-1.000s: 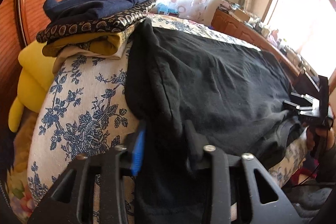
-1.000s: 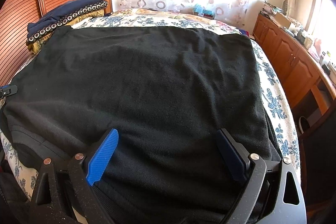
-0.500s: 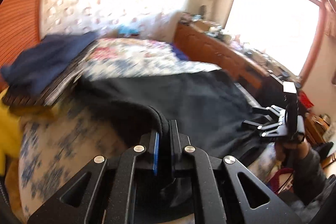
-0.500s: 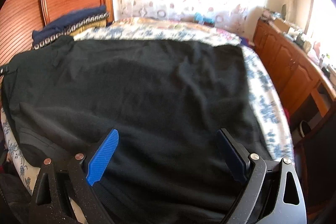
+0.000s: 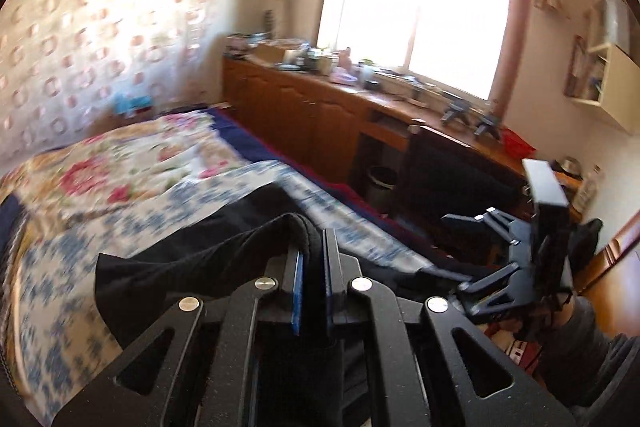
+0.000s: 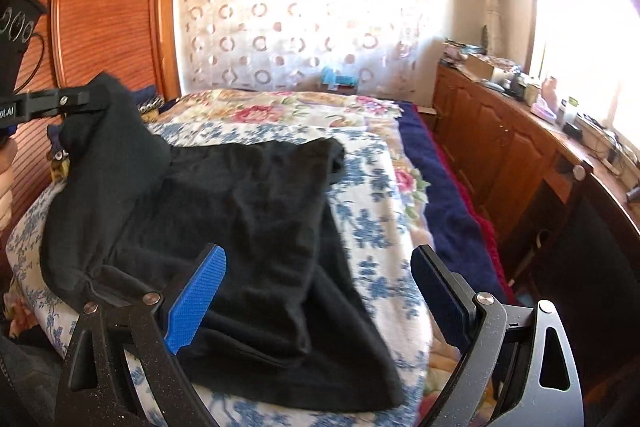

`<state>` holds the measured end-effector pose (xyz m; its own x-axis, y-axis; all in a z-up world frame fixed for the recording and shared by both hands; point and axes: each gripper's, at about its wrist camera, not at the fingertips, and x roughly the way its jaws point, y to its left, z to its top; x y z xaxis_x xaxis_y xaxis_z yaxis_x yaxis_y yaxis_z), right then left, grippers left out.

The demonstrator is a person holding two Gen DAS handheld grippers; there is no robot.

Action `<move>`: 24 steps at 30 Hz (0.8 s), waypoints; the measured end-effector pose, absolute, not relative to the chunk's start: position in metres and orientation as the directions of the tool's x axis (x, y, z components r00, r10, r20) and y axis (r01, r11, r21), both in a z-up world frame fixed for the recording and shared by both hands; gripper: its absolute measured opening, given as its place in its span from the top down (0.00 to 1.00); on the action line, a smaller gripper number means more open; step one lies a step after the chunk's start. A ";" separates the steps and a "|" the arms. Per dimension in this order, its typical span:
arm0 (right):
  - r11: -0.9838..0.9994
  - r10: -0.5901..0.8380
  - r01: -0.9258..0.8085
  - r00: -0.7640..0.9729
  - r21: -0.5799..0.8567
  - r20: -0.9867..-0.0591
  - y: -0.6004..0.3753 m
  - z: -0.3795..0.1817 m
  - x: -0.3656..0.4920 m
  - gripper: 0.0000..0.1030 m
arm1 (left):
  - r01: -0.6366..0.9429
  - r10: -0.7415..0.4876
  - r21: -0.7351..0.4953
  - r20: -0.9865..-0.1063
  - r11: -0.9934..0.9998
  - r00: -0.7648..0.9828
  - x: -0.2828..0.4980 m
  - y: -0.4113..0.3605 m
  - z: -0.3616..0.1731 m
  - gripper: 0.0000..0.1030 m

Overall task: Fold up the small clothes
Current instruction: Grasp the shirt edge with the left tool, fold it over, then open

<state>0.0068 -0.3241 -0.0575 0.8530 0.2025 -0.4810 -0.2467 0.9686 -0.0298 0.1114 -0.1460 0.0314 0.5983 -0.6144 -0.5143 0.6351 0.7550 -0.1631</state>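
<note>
Nearest to me, my left gripper (image 5: 311,283) is clamped on the thick edge of the black garment (image 6: 248,219) — the blue pads (image 5: 297,291) press the cloth from both sides, and the cloth hangs down from them in a fold. In the right wrist view I see this same gripper at the left border, holding a corner of the garment lifted above the bed (image 6: 372,195).

My right gripper (image 6: 318,291) stands with its jaws wide apart above the near edge of the garment; nothing is between them and they grip nothing. In the left wrist view it shows at the right side, with a grey sleeve (image 5: 576,351) behind it.

The rest of the garment lies on the blue-flowered bedcover, crumpled and partly doubled over. Further back is a sheet with pink flowers, then a patterned curtain (image 6: 304,15). On the right side a long wooden cabinet (image 6: 504,143) carries many small things, under a bright window (image 5: 416,7).
</note>
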 end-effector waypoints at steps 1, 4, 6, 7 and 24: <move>0.971 0.196 -0.237 0.856 -0.026 -0.478 -0.328 -0.057 0.004 0.08 | 0.652 -0.625 -0.158 -0.513 0.742 0.588 0.110 -0.155 0.035 0.91; 0.975 0.189 -0.221 0.859 -0.012 -0.476 -0.337 -0.057 -0.002 0.08 | 0.684 -0.638 -0.134 -0.521 0.717 0.567 0.108 -0.179 0.042 0.91; 0.976 0.190 -0.218 0.859 -0.004 -0.476 -0.340 -0.059 -0.003 0.08 | 0.688 -0.629 -0.123 -0.543 0.715 0.557 0.110 -0.188 0.038 0.91; 0.976 0.190 -0.217 0.858 -0.001 -0.477 -0.340 -0.060 -0.005 0.08 | 0.687 -0.617 -0.113 -0.561 0.718 0.552 0.113 -0.192 0.034 0.91; 0.967 0.221 -0.254 0.837 0.003 -0.501 -0.330 -0.053 0.014 0.08 | 0.538 -0.468 -0.067 -0.592 0.840 0.656 0.108 -0.112 -0.007 0.25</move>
<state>0.0137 -0.3305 -0.0531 0.8366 0.2213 -0.5011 -0.2537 0.9673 0.0035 0.1081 -0.1123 -0.0072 0.6563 -0.4677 -0.5921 0.5384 0.8400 -0.0667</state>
